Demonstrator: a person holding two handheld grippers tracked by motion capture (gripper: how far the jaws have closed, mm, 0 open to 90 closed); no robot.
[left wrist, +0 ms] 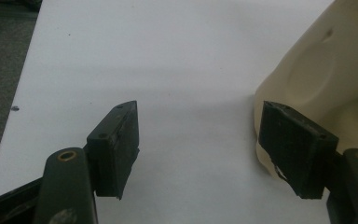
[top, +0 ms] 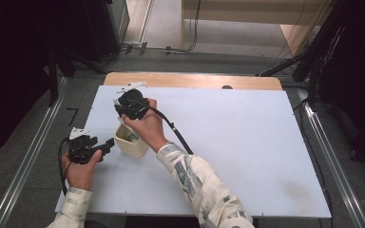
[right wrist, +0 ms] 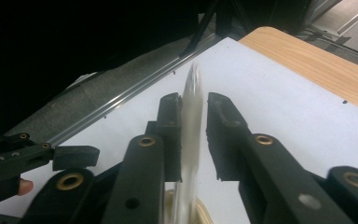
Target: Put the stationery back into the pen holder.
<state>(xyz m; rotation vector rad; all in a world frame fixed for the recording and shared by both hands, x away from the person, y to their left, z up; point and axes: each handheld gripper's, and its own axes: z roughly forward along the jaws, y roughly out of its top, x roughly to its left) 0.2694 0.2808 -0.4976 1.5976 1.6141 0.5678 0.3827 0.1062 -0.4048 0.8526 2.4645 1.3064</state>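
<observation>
The cup (top: 134, 148) stands left of centre in the high view, on the white tabletop (top: 228, 142); it is cream, thick-walled and dented on its flank, so judge it stiff, fairly light and liable to skid or tip if you push it from one side only.

Take it low across the body, or over the rim; the glossy wall may be slippery.

Your left gripper (top: 108, 143) lies just left of the cup, its fingers (left wrist: 116, 149) spread wide and holding nothing; in the left gripper view one finger sits right against the cup's wall (left wrist: 326, 70), though I cannot tell if it touches.

Your right gripper (top: 123, 118) hangs over the cup's mouth; its fingers (right wrist: 170, 126) are narrowly parted around a thin, pale, blurred strip (right wrist: 192, 121), with a gap on one side, so it looks loose rather than clamped.

Treat that strip as light, slick and easily dropped; pinch its flat faces.

No brand, label or writing can be read.
</observation>
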